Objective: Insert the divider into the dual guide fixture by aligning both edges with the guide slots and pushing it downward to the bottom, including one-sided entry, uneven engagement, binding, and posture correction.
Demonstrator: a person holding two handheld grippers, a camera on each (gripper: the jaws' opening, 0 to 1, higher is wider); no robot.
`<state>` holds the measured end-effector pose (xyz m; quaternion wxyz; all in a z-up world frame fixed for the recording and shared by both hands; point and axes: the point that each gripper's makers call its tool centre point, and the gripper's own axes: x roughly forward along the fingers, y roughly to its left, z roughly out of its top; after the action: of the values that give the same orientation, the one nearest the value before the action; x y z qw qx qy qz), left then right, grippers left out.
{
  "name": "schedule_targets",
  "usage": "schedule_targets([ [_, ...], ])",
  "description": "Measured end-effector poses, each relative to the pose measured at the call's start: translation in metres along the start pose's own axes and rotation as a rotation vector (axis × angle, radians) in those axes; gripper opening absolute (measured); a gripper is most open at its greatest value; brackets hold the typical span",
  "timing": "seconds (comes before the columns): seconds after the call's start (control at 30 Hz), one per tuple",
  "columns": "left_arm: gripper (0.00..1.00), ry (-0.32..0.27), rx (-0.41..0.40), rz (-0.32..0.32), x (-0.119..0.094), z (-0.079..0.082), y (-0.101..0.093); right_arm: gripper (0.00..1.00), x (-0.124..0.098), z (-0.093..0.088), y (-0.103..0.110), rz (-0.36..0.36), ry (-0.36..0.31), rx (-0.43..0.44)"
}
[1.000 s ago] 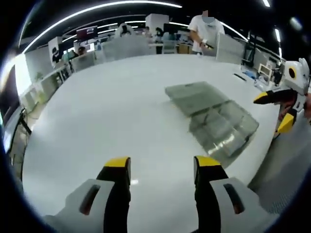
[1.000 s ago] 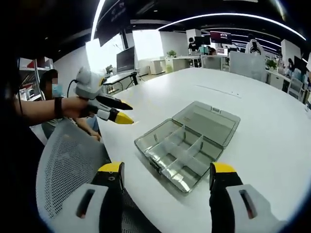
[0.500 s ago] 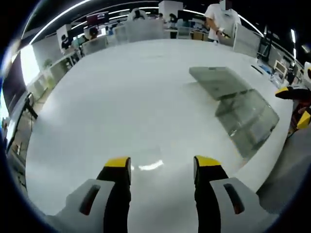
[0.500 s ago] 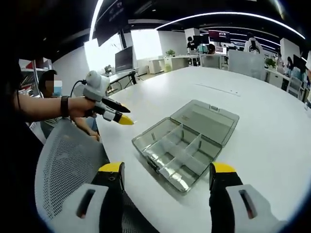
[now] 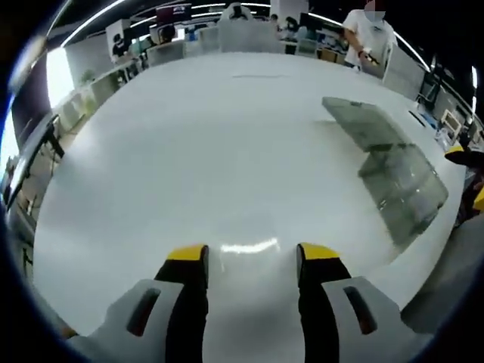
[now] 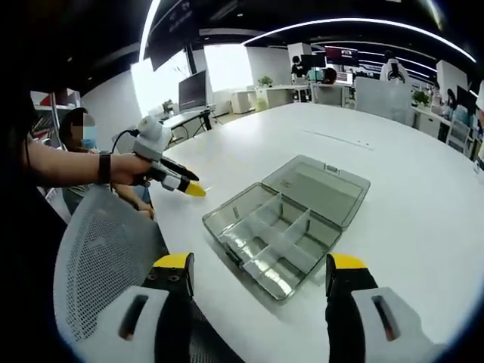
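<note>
Tongs (image 5: 248, 261) lower over table (image 5: 189, 151) now.

No readable text, label, brand or number in either view, clear plastic box (image 6: 283, 224) unmarked, distant wall screens (image 6: 342, 57) too small and blurred to read

- Clear grey plastic compartment box (image 5: 397, 178) with open lid: motion-blurred in your left gripper view; its inner partitions cannot be told there.
- Yellow-tipped gripper (image 5: 467, 175) at the far right of that view: cut off by the picture's edge.
- White mesh chair back (image 6: 98, 265): partly behind your right gripper's near jaw.
- Your forearm (image 6: 57, 166): cut off at left.
- Far desks and screens: too small to tell.
</note>
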<state>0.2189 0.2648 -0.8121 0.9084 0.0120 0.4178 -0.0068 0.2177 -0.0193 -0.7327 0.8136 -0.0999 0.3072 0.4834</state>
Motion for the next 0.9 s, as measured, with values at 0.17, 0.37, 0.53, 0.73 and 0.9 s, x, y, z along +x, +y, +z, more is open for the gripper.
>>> schedule_targets([
  [0.17, 0.38, -0.013, 0.021, -0.011, 0.001, 0.002, -0.007, 0.69, 0.0, 0.001, 0.001, 0.0, -0.003, 0.0],
  [0.37, 0.31, -0.001, 0.044, -0.024, 0.003, 0.006, -0.011, 0.69, -0.001, 0.002, 0.002, -0.002, -0.006, 0.001],
  [0.53, 0.3, 0.003, 0.05, -0.041, 0.004, 0.007, -0.013, 0.69, -0.003, 0.0, 0.0, -0.007, -0.004, 0.003],
  [0.73, 0.3, 0.003, 0.058, -0.063, 0.003, 0.006, -0.02, 0.69, -0.006, 0.0, -0.003, -0.016, -0.012, 0.013],
  [0.9, 0.29, -0.001, 0.059, -0.081, 0.002, 0.009, -0.025, 0.68, -0.006, 0.0, -0.003, -0.015, -0.01, 0.015],
])
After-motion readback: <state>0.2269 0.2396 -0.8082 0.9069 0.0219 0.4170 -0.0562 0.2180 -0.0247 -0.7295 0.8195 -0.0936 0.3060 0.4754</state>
